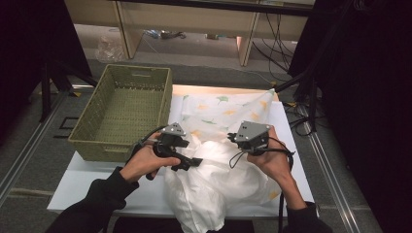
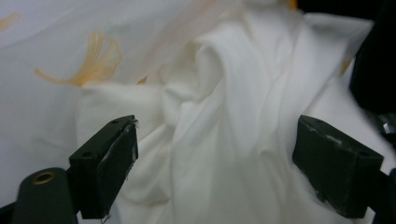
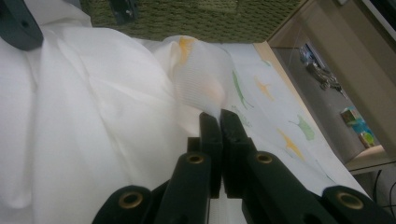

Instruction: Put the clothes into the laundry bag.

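A white cloth (image 1: pixel 214 179) printed with orange and green leaves lies bunched on the white table (image 1: pixel 97 179), hanging over its front edge. My left gripper (image 1: pixel 194 162) rests at the cloth's left side, jaws wide apart; in the left gripper view (image 2: pixel 215 163) crumpled folds of cloth (image 2: pixel 224 107) lie beyond and between the jaws, and the pads do not press on them. My right gripper (image 1: pixel 238 138) sits at the cloth's upper right. In the right gripper view (image 3: pixel 219 121) its jaws are shut on a pinched fold of the cloth (image 3: pixel 198 84), which stands up from the tips.
A green woven basket (image 1: pixel 97 141) stands on the table's left half, just behind the left hand; its wall (image 3: pixel 196 18) fills the top of the right gripper view. Beyond the table are wooden shelf legs (image 1: pixel 248 43), cables and dark curtains.
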A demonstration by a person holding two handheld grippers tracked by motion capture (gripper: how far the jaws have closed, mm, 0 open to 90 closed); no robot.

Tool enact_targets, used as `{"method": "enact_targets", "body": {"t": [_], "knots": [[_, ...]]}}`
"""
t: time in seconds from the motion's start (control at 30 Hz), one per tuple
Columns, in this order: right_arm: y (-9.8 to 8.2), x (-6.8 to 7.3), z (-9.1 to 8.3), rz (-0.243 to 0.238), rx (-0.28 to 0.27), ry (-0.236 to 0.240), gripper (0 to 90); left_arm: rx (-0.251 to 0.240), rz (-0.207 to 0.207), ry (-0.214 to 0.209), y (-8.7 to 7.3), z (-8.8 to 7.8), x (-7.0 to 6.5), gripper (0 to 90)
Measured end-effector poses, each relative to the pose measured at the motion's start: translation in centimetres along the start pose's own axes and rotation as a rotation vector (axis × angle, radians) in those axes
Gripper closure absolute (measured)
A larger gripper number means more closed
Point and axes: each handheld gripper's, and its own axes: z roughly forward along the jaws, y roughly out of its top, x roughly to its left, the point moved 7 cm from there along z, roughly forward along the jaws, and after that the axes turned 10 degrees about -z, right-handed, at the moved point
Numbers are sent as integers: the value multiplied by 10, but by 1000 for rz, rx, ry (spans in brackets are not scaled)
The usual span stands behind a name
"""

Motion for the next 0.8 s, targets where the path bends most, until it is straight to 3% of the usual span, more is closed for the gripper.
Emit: {"method": "enact_targets", "body": {"t": [0.07,0.13,0.17,0.2,0.23,0.33,0.37,0.5,0.57,0.63,0.7,0.73,0.8], "knots": [[0,0,1,-7,1,3,900,29,10,3,-6,14,6,135],[1,3,2,0,2,8,900,56,-57,-20,-12,32,9,68],[1,3,2,0,2,8,900,82,-81,-53,-15,38,8,68],[1,3,2,9,9,5,900,99,-105,-97,-17,42,6,116],[2,3,3,-12,5,8,900,109,-112,-149,-17,44,1,229],[2,5,5,1,16,13,900,83,-34,-185,-14,39,-14,569],[2,6,5,3,19,14,900,74,-20,-191,-13,37,-20,628],[5,7,7,-9,9,16,900,62,44,-251,-7,41,-48,698],[8,9,6,-3,6,25,900,61,71,-247,-2,46,-56,700],[11,10,4,-21,-4,30,900,49,41,-223,6,51,-56,707],[12,11,2,-26,-7,34,900,24,27,-167,15,53,-46,734],[13,10,1,-32,-10,28,900,1,-11,-149,20,55,-40,744],[15,10,-4,-21,-16,27,900,-23,-36,-98,29,56,-20,756]]}}
